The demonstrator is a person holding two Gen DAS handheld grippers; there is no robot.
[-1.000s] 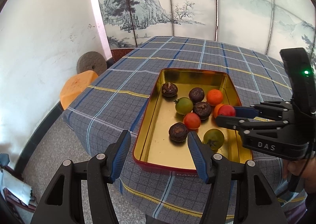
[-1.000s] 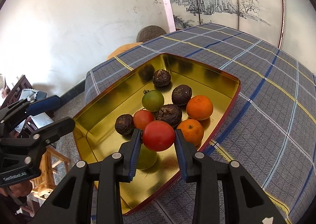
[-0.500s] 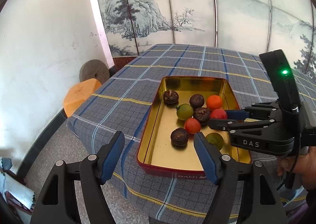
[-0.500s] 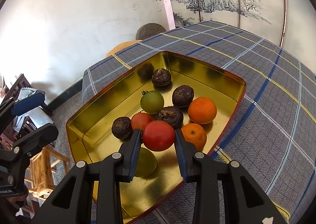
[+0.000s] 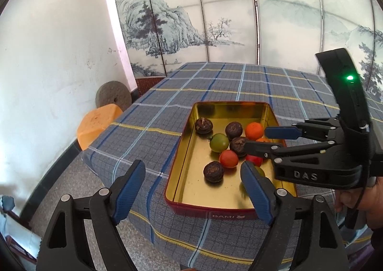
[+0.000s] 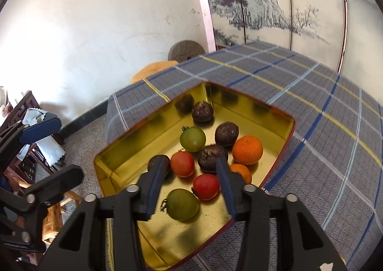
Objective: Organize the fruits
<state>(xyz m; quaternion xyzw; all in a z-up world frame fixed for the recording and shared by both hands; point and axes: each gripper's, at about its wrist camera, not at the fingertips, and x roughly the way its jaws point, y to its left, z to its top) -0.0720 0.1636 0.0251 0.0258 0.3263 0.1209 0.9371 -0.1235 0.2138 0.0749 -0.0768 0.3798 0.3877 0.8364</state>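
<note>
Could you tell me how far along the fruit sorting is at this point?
Done: every fruit in view lies in the gold tin: four dark ones, two green, two red, two orange. In hand: nothing. The right gripper is opening, and the red tomato lies between its pads, untouched. The left gripper is opening on nothing. Left: no loose fruit shows on the tablecloth.

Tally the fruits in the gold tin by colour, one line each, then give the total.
Dark brown wrinkled fruits: 4
Red tomatoes: 2
Green tomatoes: 2
Orange mandarins: 2
Total: 10, all inside the gold rectangular tin.
</note>
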